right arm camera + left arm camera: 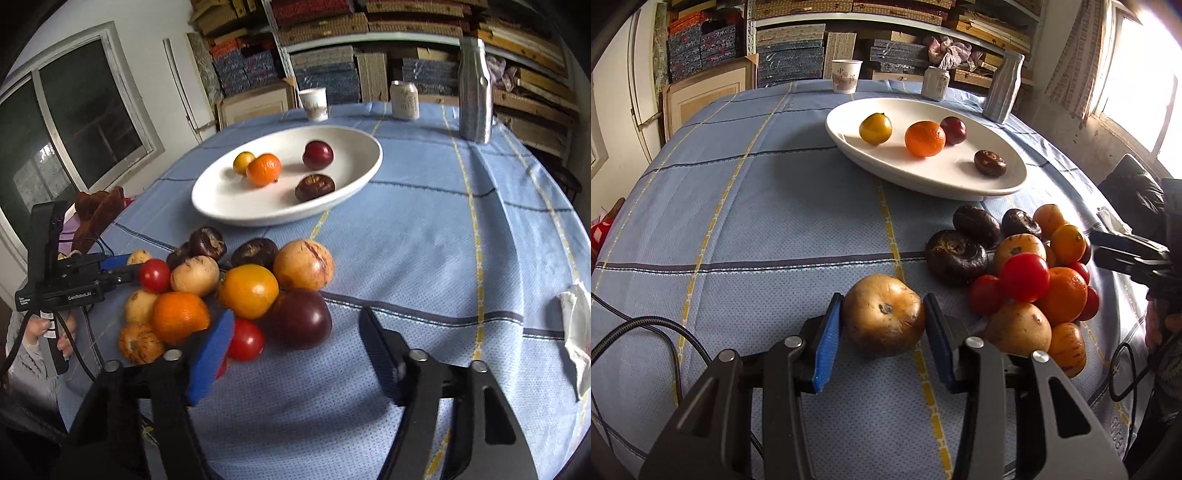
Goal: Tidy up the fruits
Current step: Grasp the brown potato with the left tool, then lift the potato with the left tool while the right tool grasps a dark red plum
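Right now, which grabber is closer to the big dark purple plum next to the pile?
Right. The right gripper has its open fingers on either side of the dark purple plum, not touching it. The left gripper is across the pile, squeezing a tan fruit.

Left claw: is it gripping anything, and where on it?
Yes: the left claw clamps the tan round fruit across its sides, one blue pad on each flank.
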A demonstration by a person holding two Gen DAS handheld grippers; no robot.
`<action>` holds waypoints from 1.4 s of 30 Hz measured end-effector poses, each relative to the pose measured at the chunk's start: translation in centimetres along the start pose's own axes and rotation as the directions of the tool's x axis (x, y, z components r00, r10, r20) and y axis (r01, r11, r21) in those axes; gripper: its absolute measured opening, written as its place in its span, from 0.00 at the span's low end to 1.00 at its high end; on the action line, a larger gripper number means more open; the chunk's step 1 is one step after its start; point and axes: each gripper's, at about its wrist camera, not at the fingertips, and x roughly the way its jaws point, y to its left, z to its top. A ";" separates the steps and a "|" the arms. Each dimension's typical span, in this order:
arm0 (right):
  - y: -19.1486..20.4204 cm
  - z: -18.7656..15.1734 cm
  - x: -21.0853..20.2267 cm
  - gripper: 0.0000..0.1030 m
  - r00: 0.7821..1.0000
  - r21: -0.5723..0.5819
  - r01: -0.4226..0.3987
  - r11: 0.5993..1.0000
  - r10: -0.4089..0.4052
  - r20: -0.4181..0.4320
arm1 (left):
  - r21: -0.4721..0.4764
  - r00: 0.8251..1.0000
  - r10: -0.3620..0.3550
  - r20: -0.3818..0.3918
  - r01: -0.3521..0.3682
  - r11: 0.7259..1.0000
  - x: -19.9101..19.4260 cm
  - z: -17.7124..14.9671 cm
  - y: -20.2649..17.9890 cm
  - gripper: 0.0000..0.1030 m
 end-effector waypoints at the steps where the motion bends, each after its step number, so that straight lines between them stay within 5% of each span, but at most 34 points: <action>1: -0.2 0.0 0.2 0.57 1.000 0.006 -0.003 1.000 0.003 -0.011 | -0.001 1.000 0.000 0.000 0.000 1.000 0.0 0.0 0.0 0.42; 9: -0.7 0.5 2.0 0.55 0.996 0.017 -0.063 0.998 0.064 -0.066 | -0.003 1.000 -0.003 -0.007 0.003 1.000 0.1 0.0 0.0 0.42; 15: -0.7 0.6 2.1 0.38 0.989 0.033 -0.126 0.991 0.128 -0.067 | -0.018 1.000 -0.017 -0.015 0.017 1.000 0.4 0.1 0.3 0.42; 28: 0.7 1.0 2.1 0.36 0.996 -0.088 -0.028 0.996 0.021 -0.083 | -0.006 0.999 -0.022 -0.040 0.021 1.000 0.9 0.0 -0.1 0.42; 42: 0.2 0.9 -1.8 0.35 0.997 -0.099 0.066 0.993 -0.064 0.031 | 0.005 0.999 0.013 0.034 -0.013 1.000 -0.7 1.1 -0.1 0.42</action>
